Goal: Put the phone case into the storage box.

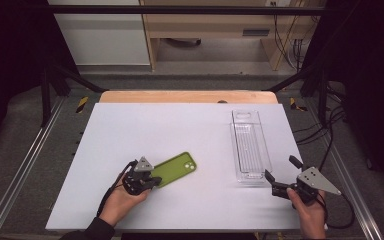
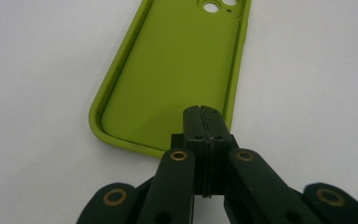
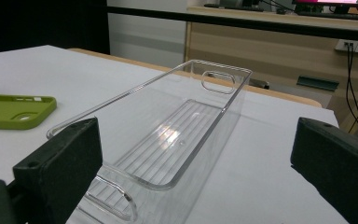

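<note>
Left fingers pinched on the near rim of the case, which lies flat on the bench, left of the bin. Right fingers spread wide at the bin's near end. Risk: thin rim slips free on lifting.

The right tool has its jaws spread wide, either side of the near end of a clear plastic tray on the white counter. A green phone case lies toward the left edge.
</note>
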Available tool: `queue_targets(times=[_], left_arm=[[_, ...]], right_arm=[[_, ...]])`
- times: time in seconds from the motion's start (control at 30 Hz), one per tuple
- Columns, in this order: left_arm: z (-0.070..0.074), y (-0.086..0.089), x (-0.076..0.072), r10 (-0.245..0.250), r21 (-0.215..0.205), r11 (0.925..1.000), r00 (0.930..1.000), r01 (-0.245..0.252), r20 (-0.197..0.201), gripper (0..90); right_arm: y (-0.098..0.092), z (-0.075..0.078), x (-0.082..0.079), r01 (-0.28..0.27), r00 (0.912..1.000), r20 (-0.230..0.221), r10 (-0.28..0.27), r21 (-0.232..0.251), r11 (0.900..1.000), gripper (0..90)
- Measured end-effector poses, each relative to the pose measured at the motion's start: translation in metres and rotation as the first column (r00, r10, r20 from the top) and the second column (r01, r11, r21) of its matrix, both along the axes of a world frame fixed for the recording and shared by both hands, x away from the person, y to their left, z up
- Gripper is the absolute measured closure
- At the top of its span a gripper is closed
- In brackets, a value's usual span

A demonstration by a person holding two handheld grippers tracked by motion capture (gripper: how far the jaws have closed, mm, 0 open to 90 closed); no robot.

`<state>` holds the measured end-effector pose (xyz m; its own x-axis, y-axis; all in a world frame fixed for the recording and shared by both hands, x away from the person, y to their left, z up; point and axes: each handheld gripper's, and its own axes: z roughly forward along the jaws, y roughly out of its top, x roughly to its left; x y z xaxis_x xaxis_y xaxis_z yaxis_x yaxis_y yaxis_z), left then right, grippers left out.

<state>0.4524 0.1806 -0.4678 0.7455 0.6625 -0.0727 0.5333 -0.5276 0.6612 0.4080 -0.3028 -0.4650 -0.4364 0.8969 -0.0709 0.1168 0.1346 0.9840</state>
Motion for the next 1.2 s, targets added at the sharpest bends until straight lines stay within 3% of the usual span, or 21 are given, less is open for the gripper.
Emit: queue_targets(times=[0.53,1.2], left_arm=[[0.0,0.023,-0.019,0.005,-0.005,1.0,1.0,-0.005,-0.008,90.0],[0.001,0.034,-0.031,-0.001,0.009,1.0,0.9999,0.002,-0.017,90.0]], right_arm=[[0.001,0.0,0.0,-0.004,1.0,-0.002,0.004,0.003,1.0,2.5],[0.001,-0.001,0.001,-0.002,1.0,-0.004,0.002,-0.004,1.0,2.5]])
